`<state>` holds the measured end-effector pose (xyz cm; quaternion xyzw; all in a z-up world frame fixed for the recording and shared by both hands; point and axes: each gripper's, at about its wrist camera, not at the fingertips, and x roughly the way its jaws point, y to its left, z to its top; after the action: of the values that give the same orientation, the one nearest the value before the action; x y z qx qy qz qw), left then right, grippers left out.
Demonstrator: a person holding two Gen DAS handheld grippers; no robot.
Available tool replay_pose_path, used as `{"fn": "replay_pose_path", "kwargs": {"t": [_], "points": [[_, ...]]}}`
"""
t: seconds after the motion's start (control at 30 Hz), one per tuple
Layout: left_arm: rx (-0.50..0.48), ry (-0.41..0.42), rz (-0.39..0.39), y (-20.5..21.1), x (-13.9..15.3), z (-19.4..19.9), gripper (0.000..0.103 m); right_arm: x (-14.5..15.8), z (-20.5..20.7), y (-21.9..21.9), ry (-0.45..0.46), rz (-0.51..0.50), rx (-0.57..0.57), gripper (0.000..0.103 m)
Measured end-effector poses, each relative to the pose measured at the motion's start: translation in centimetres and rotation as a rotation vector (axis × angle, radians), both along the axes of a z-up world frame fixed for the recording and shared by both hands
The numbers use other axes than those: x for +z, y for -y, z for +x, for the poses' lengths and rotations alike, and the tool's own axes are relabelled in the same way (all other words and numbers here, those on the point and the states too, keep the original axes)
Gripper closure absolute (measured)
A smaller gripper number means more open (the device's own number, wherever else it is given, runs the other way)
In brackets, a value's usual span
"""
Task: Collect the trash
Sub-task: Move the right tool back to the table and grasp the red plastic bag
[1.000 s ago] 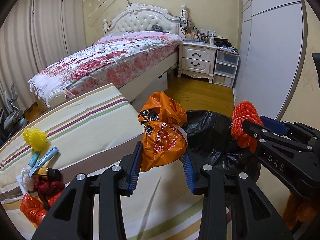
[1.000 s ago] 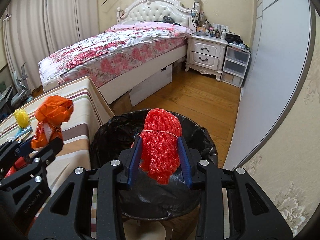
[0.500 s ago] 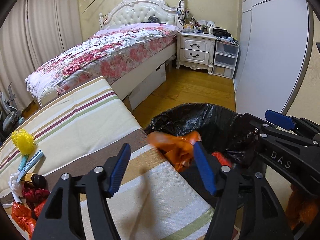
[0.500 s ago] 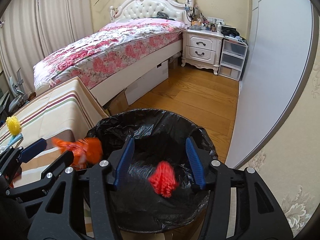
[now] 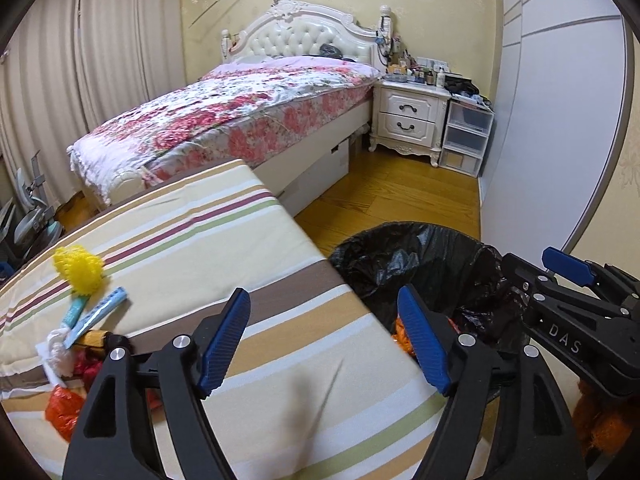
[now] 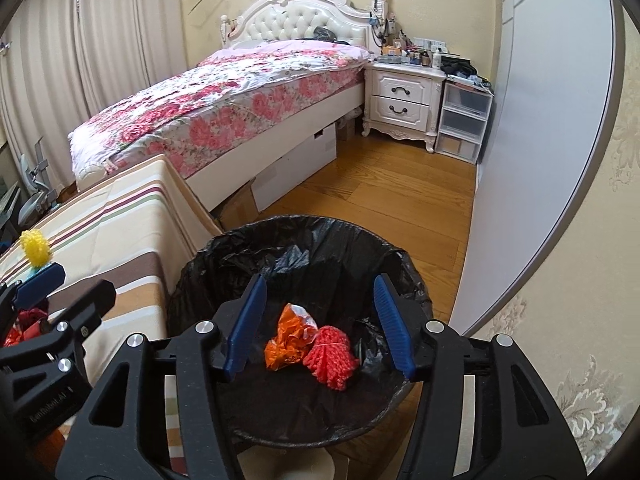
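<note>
Orange crumpled plastic wrapper (image 6: 289, 338) and red foam fruit net (image 6: 331, 356) lie side by side at the bottom of the black-lined round waste bin (image 6: 200, 264), which stands on the wood floor just beside the striped beige mattress (image 5: 208, 232). Above the bin, the right gripper (image 6: 322, 326) hangs with its blue pads apart and nothing between them. The left gripper (image 5: 324, 342) sits over the mattress edge, its jaws opening, also empty. More rubbish waits at the mattress's far left: a yellow foam net (image 5: 80, 270), a pale blue tube (image 5: 100, 314), a small brown bottle (image 5: 94, 338), a white rag (image 5: 56, 354) and red-orange plastic scraps (image 5: 64, 404). The next pickup probably begins there. It would go best if each hand takes one light piece, closes on its bulk rather than a loose edge, and carries it fully over the rim before letting go.
</note>
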<state>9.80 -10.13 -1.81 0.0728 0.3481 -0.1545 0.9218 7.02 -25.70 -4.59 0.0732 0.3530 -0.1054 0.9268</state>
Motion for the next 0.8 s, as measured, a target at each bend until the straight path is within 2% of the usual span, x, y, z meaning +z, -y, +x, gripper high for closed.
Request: {"fn": "replay_pose_path", "kwargs": {"t": [0.23,0.4,0.8], "points": [[0.117,-0.007,-0.006,-6.0,1.0,-1.7,0.027,1.1,-1.2,-4.2,0.014,0.001,0.102,0.048],[0.214,-0.008,-0.006,-11.0,1.4,-3.3,0.027,1.6,-1.6,-8.7,0.013,-0.005,0.208,0.048],[0.494,-0.033,0.021,-23.5,-0.1,-7.4,0.026,2.0,-2.4,-20.5,-0.001,-0.04,0.473,0.048]]}}
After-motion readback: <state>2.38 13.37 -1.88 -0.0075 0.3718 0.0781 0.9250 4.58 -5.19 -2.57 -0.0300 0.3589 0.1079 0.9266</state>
